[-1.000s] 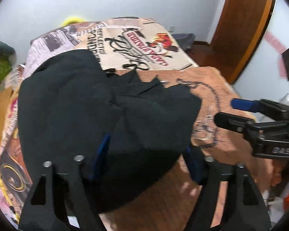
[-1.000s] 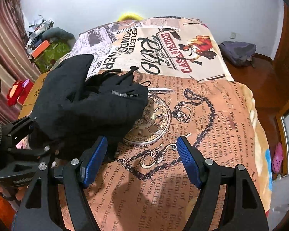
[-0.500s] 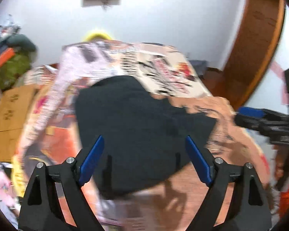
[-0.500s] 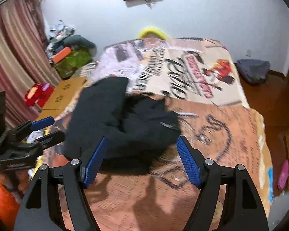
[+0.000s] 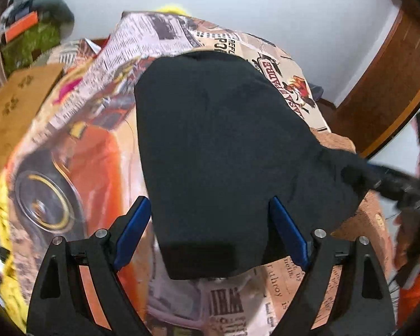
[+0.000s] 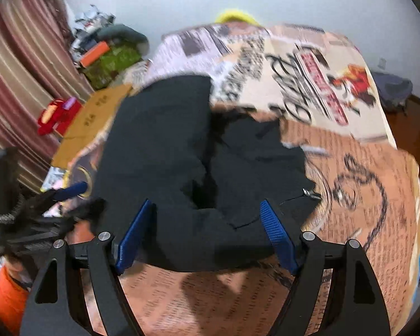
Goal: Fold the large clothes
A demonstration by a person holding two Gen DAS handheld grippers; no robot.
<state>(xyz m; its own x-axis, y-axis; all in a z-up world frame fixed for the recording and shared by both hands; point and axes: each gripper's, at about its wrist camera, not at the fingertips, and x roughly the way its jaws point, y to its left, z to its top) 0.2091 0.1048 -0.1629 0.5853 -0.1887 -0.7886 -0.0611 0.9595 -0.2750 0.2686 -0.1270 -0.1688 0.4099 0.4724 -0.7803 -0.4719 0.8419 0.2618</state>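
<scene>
Nearest, the left tool point(image 5: 207, 233) and right tool point(image 6: 207, 231) both hang released, jaws spread wide and holding nothing, over the near hem of one black garment point(image 5: 224, 140). It lies rumpled on the printed bed cover point(image 6: 358, 196). To fold well, each tool should probably pinch a near corner, then carry the hem evenly toward the far edge. One garment, two tools.

A garment point(image 5: 218, 145) lies on a bed point(image 5: 78, 151), ahead of both tongs. Left tongs point(image 5: 210, 235) sit at its near edge, right tongs point(image 6: 204, 232) to their right. A cardboard box point(image 6: 95, 114) lies left of the bed.
</scene>
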